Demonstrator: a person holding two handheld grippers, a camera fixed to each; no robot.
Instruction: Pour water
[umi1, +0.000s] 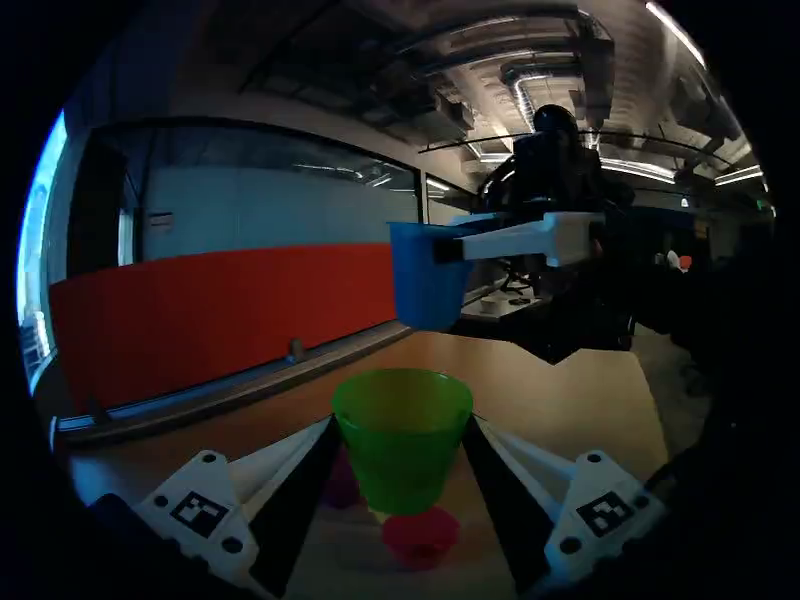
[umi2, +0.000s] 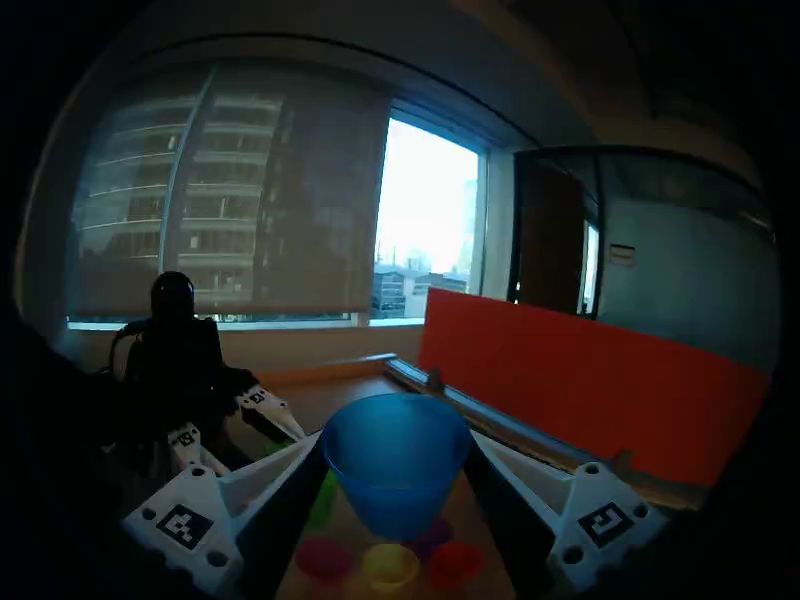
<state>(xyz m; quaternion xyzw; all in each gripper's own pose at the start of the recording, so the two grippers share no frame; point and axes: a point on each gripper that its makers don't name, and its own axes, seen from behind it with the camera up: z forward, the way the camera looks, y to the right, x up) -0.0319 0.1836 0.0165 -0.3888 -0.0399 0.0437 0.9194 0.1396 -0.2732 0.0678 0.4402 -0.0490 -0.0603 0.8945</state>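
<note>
A green cup (umi1: 402, 438) stands upright between the fingers of my left gripper (umi1: 400, 470), which is shut on it above the wooden table (umi1: 560, 390). Farther off in the left gripper view, my right gripper (umi1: 455, 248) holds a blue cup (umi1: 425, 275) higher up, roughly level. In the right gripper view the blue cup (umi2: 396, 460) is upright in my right gripper (umi2: 395, 480), shut on its sides. The left gripper (umi2: 260, 415) appears to the left, lower, with a sliver of green (umi2: 327, 495) beside the blue cup.
Small cups lie on the table below: pink (umi1: 420, 535) and purple (umi1: 342, 482) in the left gripper view; pink (umi2: 322, 555), yellow (umi2: 390, 565) and red (umi2: 455, 560) in the right gripper view. A red partition (umi1: 220, 310) and a window (umi2: 425, 230) border the table.
</note>
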